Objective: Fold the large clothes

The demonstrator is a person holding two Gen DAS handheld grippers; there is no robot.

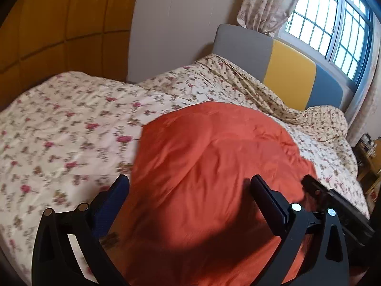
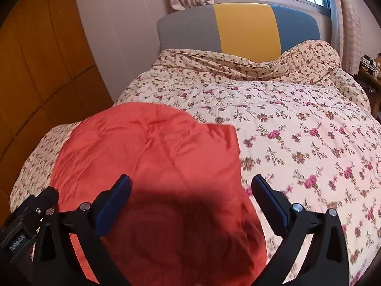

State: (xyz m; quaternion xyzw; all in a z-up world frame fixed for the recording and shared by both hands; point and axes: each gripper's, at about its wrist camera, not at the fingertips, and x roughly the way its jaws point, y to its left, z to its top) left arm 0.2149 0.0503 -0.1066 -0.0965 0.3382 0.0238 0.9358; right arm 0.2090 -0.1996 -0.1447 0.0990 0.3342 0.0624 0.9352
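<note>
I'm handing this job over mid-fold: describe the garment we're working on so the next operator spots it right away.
Start from the bed with the grey, yellow and blue headboard under the window. On its flowered quilt, near the foot end by the wooden wardrobe side, lies the orange-red garment. It is the only plain, unpatterned cloth there, lying flat just ahead of both open grippers.

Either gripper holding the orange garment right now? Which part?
Nothing held. Left gripper and right gripper both stand open above the orange garment.
</note>
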